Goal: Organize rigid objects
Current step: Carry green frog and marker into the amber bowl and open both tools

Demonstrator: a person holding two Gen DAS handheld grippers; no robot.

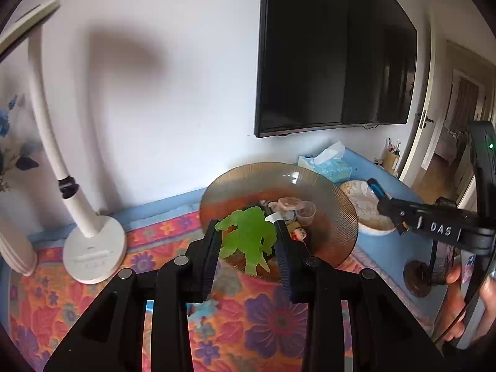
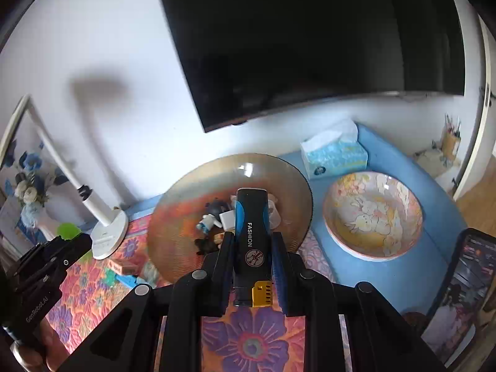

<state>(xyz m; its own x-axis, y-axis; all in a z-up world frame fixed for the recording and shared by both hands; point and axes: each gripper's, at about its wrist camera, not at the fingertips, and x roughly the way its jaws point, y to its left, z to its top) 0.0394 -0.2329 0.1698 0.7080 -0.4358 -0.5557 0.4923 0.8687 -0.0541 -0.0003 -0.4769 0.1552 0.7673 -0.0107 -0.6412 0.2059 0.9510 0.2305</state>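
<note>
My left gripper [image 1: 248, 238] is shut on a translucent green toy figure [image 1: 248, 235], held above the near rim of a brown ribbed glass plate [image 1: 338, 214]. The plate [image 2: 176, 207] holds several small toys and parts. My right gripper [image 2: 251, 248] is shut on a black and blue lighter [image 2: 249, 235] marked FASHION, held above the plate's near right side. The right gripper also shows in the left wrist view [image 1: 390, 204], over a flowered bowl [image 1: 362, 204]. The left gripper [image 2: 71, 241] shows at the left of the right wrist view with the green toy [image 2: 68, 230].
A flowered ceramic bowl [image 2: 372, 214] sits right of the plate on a blue mat. A tissue box [image 2: 334, 155] stands behind. A white desk lamp [image 1: 93, 248] stands left. A phone [image 2: 462, 285] stands at right. Small toys [image 2: 124, 279] lie on the floral cloth. A TV [image 1: 334, 49] hangs on the wall.
</note>
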